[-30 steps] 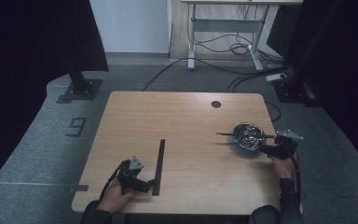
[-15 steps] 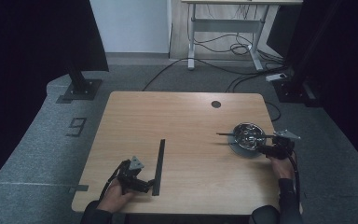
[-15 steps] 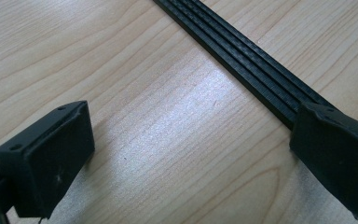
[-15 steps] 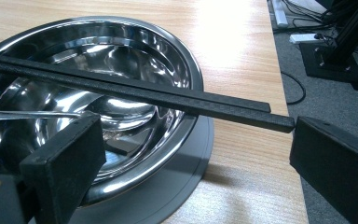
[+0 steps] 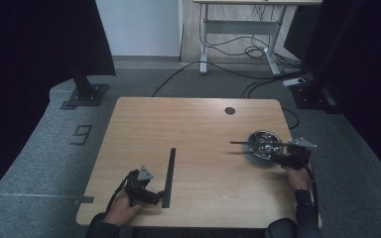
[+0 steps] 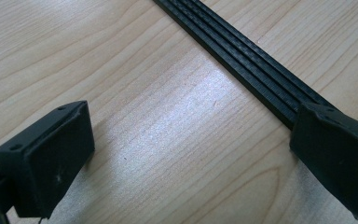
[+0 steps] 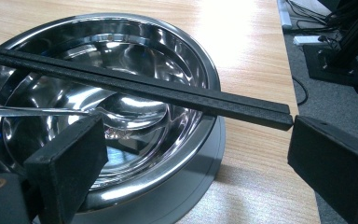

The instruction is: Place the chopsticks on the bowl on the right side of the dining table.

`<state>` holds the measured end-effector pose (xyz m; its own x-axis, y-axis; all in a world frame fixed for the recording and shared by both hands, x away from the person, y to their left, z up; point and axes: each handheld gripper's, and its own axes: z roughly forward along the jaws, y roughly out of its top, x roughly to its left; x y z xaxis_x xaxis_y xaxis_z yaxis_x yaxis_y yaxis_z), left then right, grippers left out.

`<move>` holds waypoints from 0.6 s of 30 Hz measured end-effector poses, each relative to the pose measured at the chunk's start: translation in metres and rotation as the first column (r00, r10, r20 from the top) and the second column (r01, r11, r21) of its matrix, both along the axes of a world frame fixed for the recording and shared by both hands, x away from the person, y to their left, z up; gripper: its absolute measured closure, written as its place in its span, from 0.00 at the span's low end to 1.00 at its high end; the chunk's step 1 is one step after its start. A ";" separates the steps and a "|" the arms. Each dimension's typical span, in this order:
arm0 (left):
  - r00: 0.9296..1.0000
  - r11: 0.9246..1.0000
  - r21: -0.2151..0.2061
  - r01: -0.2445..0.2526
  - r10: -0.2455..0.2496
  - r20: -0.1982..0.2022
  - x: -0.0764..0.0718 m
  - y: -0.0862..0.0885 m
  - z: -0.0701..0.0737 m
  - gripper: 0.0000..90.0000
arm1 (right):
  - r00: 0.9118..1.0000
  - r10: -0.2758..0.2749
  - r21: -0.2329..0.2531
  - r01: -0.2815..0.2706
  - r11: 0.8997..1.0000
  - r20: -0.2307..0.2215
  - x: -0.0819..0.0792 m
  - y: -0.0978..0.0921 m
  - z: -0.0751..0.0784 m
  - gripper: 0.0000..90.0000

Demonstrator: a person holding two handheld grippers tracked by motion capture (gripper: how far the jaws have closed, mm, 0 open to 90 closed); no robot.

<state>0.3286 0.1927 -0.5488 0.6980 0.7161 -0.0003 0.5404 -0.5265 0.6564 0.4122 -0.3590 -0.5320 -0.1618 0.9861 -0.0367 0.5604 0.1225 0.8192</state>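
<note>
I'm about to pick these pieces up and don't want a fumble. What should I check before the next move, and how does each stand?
1. Left tool open: ok, jaws wide apart.
2. Black strip between the left jaws: not ok, it lies under the right-hand jaw in the left gripper view.
3. Right tool open: ok.
4. Black chopsticks steady across the steel bowl: ok, resting on its rim.
5. Chopsticks' end between the right jaws: cannot tell, it sits close to one jaw.
</note>
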 end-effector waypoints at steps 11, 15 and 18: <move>1.000 1.000 0.000 0.000 0.000 0.000 0.000 0.000 0.000 0.00 | 1.000 0.002 0.001 -0.002 1.000 -0.001 0.000 0.001 0.000 0.05; 1.000 1.000 0.000 0.000 0.000 0.000 0.000 0.000 0.000 0.00 | 1.000 0.003 -0.002 -0.003 1.000 -0.003 0.000 0.001 0.000 0.05; 1.000 1.000 0.000 0.000 0.000 0.000 0.000 0.000 0.000 0.00 | 1.000 0.002 -0.004 -0.002 1.000 -0.003 0.000 0.001 0.000 0.05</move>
